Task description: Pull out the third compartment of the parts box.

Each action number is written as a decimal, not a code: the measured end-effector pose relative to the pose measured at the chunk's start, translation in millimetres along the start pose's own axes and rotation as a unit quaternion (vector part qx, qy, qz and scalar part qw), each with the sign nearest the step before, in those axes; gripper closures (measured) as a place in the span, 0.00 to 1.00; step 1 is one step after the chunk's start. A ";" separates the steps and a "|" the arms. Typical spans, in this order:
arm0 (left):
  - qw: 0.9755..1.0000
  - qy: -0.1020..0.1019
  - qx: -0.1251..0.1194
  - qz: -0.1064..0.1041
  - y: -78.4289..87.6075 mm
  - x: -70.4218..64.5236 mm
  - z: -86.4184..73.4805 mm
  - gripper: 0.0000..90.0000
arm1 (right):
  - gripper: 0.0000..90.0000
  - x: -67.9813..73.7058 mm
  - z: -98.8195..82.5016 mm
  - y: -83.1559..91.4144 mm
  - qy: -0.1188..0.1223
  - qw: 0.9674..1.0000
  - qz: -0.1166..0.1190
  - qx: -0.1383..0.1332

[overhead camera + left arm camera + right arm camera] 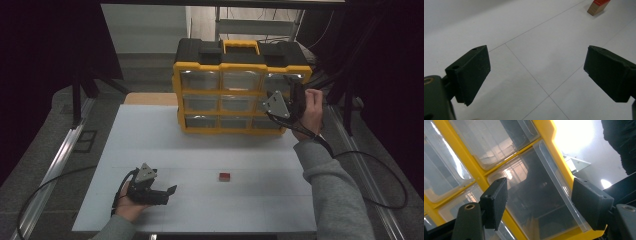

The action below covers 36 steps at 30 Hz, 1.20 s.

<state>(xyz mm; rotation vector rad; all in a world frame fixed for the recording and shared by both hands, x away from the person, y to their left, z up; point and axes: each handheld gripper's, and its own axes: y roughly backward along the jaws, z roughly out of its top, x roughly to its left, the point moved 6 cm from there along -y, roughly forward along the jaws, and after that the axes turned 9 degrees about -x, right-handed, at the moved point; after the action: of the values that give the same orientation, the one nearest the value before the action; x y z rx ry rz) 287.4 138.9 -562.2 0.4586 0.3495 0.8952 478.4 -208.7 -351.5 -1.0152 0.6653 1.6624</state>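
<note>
1. The white bench (150, 150) spans the scene in front of you.
2. A yellow and black drawer organizer (240, 90) stands at its far edge, with three rows of clear drawers.
3. Your right gripper (287, 102) is raised at the organizer's right column; its jaws are spread wide on either side of a clear drawer (536, 195), not clamping it.
4. Your left gripper (165, 192) rests low near the bench's front left, jaws apart and holding nothing.
5. A small red-topped block (224, 176) lies on the bench between you and the organizer, apart from both grippers.

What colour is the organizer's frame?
Yellow frame, black top; clearest in the high view.
</note>
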 end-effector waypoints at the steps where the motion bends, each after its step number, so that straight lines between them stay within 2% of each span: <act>1: 1.000 0.000 0.000 0.000 0.0 0.0 0.0 0.08 | 0.33 0.0 0.3 -0.6 0.003 1.000 -0.002 -0.003; 28: 1.000 0.003 0.000 0.001 1.3 1.6 -1.5 0.09 | 0.37 0.4 1.4 -15.7 0.046 0.999 -0.014 -0.004; 36: 1.000 0.005 -0.001 0.001 2.0 2.0 -1.4 0.08 | 0.39 -0.3 1.0 -15.8 0.049 0.999 -0.017 -0.005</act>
<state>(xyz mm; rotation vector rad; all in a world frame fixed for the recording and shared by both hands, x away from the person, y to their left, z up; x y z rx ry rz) 286.6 141.9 -562.5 0.4537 0.3570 0.8988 493.1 -203.0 -349.9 -1.1148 0.7006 1.5953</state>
